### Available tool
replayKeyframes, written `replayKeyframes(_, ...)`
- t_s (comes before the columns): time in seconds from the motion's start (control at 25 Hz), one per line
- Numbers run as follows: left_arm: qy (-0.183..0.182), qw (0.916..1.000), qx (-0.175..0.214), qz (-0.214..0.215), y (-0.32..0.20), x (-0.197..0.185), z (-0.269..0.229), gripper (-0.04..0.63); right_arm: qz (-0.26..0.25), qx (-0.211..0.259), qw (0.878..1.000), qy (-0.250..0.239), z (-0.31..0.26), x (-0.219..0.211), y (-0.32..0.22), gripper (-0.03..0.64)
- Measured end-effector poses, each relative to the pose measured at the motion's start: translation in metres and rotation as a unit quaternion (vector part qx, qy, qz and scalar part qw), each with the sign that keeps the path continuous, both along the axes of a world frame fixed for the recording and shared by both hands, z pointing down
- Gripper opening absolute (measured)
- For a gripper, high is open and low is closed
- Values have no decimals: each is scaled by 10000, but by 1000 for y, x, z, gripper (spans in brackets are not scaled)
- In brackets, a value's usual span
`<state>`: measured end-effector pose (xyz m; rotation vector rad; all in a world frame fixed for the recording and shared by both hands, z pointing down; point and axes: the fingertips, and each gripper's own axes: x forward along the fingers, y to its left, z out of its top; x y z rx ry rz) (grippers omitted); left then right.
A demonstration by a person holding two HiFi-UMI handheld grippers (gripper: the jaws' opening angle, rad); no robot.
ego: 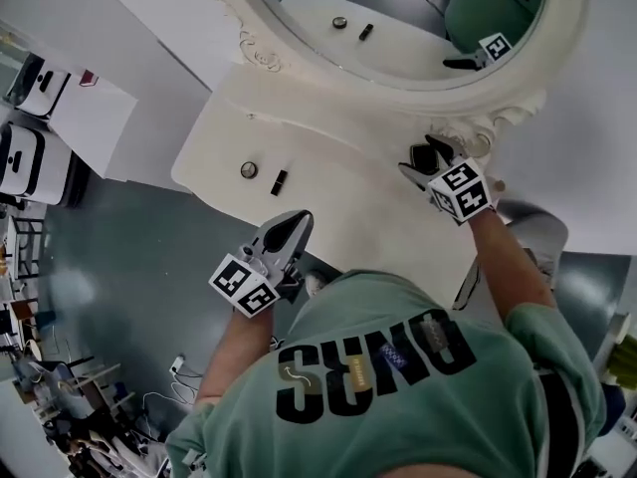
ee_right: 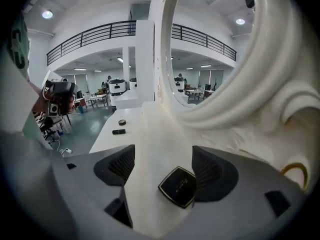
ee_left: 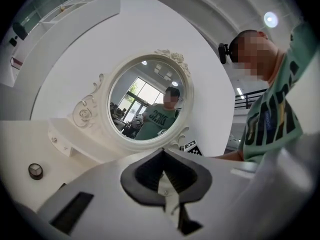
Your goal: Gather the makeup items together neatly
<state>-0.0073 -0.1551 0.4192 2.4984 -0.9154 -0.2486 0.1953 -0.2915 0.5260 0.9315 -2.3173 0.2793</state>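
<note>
A square black compact (ee_right: 177,186) lies on the white vanity top (ego: 348,202) at its right end, below the mirror frame. My right gripper (ego: 428,159) (ee_right: 162,170) stands open around it; the compact sits close against the right pad (ee_right: 212,174) and well clear of the left one. Farther left on the top are a small round compact (ego: 248,170) (ee_right: 122,122) (ee_left: 35,171) and a black lipstick tube (ego: 279,181) (ee_right: 119,131), close together. Shut and empty, my left gripper (ego: 292,229) (ee_left: 163,178) hovers at the table's near edge, short of those two items.
A big round mirror (ego: 398,28) in an ornate white frame (ee_right: 280,99) stands at the back of the vanity, right beside my right gripper. The grey floor (ego: 129,257) drops away to the left of the table edge. White cabinets (ego: 40,127) stand far left.
</note>
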Motion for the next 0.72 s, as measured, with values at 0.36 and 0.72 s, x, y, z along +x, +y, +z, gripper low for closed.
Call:
replayKeyframes(0.36, -21, 9993, -158, 342, -10, 49, 13, 2, -34, -365, 9989, 274, 40, 32, 1, 368)
replayKeyframes(0.72, -27, 9993, -220, 309, -8, 51, 18, 2, 704, -528, 9956, 307, 65, 44, -3, 374)
